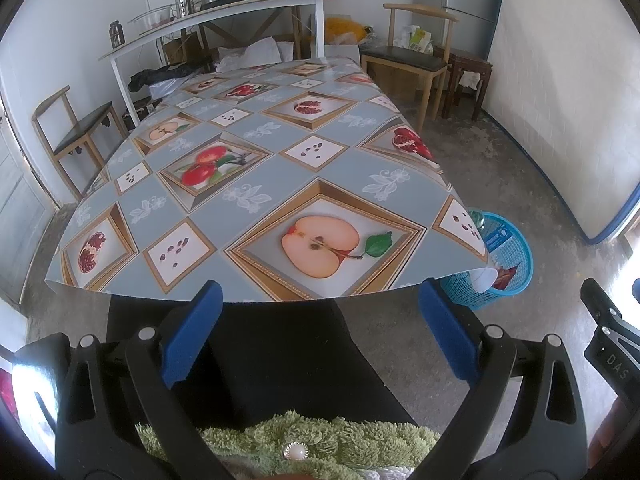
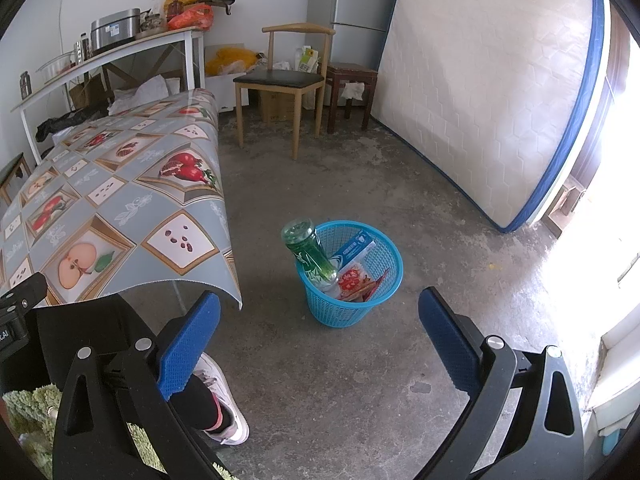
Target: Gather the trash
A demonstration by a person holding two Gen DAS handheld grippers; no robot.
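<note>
Bare concrete floor [image 2: 360,184], white walls [image 1: 60,40]. Table [image 1: 248,168] under fruit-print oilcloth. White shelf table [image 1: 224,12] along back wall, wooden chairs [image 2: 284,80] beside it, fridge [image 2: 352,4] in corner, mattress [image 2: 480,92] leaning on right wall. Strong daylight from right.

Both the left gripper [image 1: 320,336], held level before the person's dark-trousered lap and green fuzzy top, and the right gripper [image 2: 320,344], tilted down above the person's leg and white shoe [image 2: 224,404], have their blue-padded jaws spread wide apart with nothing between them.
</note>
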